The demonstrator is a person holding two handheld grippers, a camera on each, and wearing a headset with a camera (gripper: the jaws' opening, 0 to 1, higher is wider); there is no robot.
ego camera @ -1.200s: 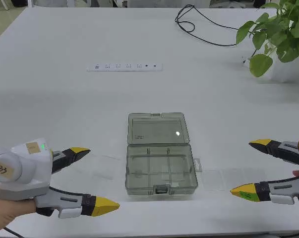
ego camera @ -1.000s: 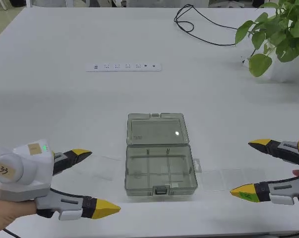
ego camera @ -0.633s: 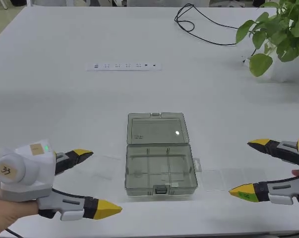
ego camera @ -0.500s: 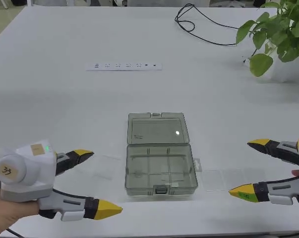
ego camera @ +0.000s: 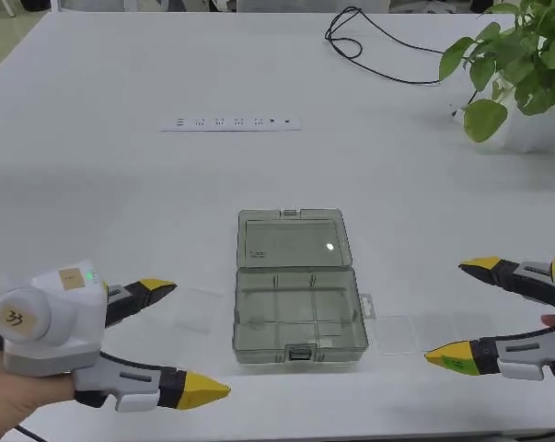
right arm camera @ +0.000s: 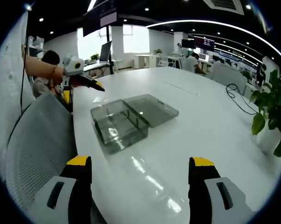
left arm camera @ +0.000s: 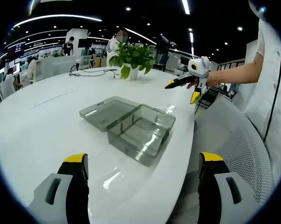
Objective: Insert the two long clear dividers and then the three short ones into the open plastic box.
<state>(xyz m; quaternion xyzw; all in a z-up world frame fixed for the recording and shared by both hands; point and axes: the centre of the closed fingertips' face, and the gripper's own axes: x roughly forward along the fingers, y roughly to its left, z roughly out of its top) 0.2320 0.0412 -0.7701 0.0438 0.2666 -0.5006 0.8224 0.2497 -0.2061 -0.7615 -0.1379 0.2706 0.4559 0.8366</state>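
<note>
The open smoky-clear plastic box (ego camera: 300, 322) sits at the table's middle front, its lid (ego camera: 293, 238) laid flat behind it. Faint clear dividers lie flat on the table on both sides: one group to its left (ego camera: 192, 308) and another to its right (ego camera: 415, 331). My left gripper (ego camera: 199, 339) is open, low at the front left, beside the left dividers and holding nothing. My right gripper (ego camera: 450, 312) is open at the front right, just past the right dividers, also holding nothing. From the left gripper (left arm camera: 143, 158) the box (left arm camera: 140, 133) lies ahead; from the right gripper (right arm camera: 140, 162) the box (right arm camera: 119, 123) lies ahead.
A white power strip (ego camera: 231, 122) lies farther back on the white table. A black cable (ego camera: 378, 55) loops at the back right near a potted plant (ego camera: 516, 64). The table's near edge runs just under both grippers.
My left gripper has drifted slightly down and right toward the near edge. The box, the dividers and my right gripper have stayed in place.
</note>
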